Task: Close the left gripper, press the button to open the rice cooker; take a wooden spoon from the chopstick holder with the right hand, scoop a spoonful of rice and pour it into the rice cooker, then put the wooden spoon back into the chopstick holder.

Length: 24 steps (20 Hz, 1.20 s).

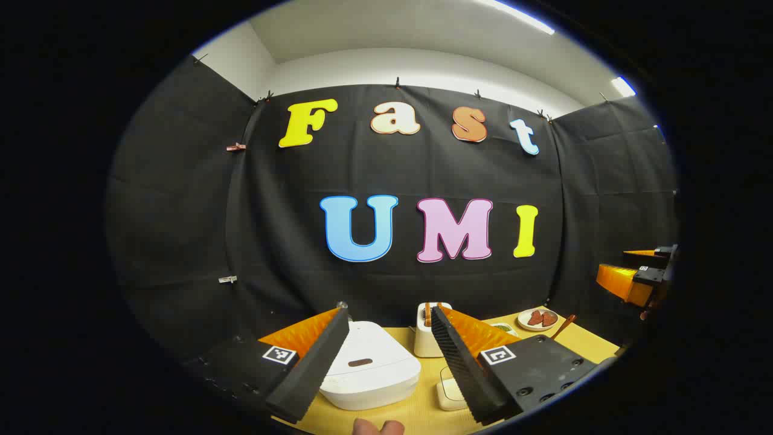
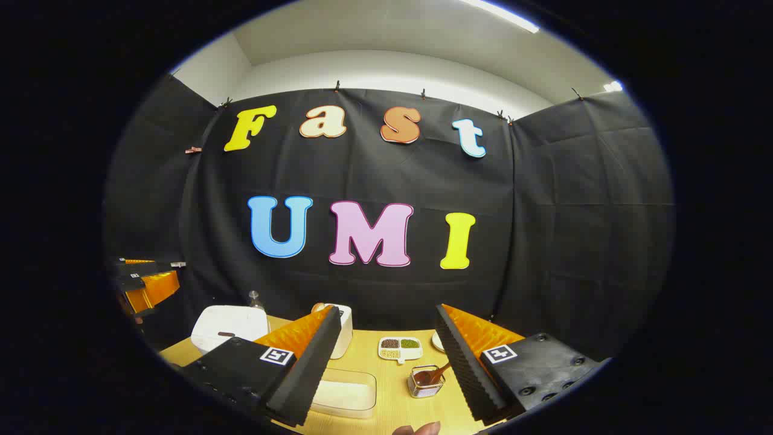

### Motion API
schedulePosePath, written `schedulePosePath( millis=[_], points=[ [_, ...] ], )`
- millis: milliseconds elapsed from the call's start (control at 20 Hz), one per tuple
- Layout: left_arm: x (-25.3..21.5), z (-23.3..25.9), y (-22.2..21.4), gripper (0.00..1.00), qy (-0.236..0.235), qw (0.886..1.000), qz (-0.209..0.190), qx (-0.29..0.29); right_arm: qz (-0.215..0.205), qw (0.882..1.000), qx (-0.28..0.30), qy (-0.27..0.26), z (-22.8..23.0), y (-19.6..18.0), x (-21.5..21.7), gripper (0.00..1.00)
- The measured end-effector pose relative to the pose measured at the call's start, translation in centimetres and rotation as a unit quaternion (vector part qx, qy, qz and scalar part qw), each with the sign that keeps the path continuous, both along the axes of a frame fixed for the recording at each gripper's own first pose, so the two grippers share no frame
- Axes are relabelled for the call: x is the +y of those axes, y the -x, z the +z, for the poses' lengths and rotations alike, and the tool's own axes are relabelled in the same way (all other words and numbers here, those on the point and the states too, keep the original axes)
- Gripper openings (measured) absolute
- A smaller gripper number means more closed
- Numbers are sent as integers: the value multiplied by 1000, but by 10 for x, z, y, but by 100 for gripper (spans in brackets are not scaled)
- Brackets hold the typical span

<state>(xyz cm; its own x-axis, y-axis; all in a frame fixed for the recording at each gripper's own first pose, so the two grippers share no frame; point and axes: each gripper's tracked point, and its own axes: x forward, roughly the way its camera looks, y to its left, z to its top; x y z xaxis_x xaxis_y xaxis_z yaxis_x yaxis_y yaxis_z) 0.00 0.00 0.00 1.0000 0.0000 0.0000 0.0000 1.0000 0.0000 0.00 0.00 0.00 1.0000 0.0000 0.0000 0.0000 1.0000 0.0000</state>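
Left gripper view: left gripper gapes wide above the lidded rice cooker at 6 o'clock; right gripper likewise wide (wooden spoon at 5 o'clock).

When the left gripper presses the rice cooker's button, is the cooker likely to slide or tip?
Probably neither. The rice cooker looks wide and low with a flat top, so it should resist tipping. Its smooth white shell sits on a smooth yellow table, so a sideways push might make it slide a little; a press straight down likely would not. The left gripper is open above it.
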Motion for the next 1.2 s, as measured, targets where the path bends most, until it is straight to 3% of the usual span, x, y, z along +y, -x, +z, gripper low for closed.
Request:
schedulePosePath(
  millis=[1200],
  points=[
    [9,-6,5,95,4,1000,-29,-8,-15,999,-29,26,12,24,-2,98]
  ],
)
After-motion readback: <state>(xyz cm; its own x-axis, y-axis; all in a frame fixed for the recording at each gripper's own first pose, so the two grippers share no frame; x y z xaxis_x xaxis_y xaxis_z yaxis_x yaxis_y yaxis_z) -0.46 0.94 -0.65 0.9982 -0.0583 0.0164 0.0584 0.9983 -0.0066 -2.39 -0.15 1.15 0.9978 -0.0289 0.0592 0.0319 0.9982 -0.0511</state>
